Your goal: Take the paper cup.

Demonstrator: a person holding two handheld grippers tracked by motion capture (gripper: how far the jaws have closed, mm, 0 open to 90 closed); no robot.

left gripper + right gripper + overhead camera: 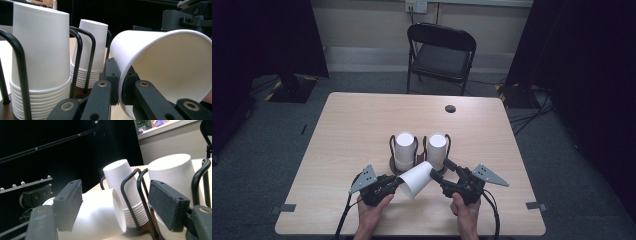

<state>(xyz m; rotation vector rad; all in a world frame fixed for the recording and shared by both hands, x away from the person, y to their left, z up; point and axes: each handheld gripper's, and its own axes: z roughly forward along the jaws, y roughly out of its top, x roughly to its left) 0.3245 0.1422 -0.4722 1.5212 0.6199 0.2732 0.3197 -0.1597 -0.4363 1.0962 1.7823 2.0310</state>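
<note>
A single white paper cup [417, 179] lies on its side above the table's front, between my two grippers. My left gripper [399, 184] is shut on its rim: in the left gripper view the jaws [120, 75] pinch the wall of the cup [175, 70], one inside the mouth and one outside. My right gripper [442, 170] is open around the cup's closed end [97, 215]. Its left pad [68, 205] is at the cup's side and its right pad [167, 205] stands well off. Behind the cup, two stacks of upturned cups [404, 150] [437, 149] sit in black wire holders.
The wooden table [362, 120] has a round cable hole [450, 108] at the far right. A black folding chair [440, 55] stands beyond it. Dark curtains hang on both sides. The wire loops [130, 195] of the holders rise close to the right jaw.
</note>
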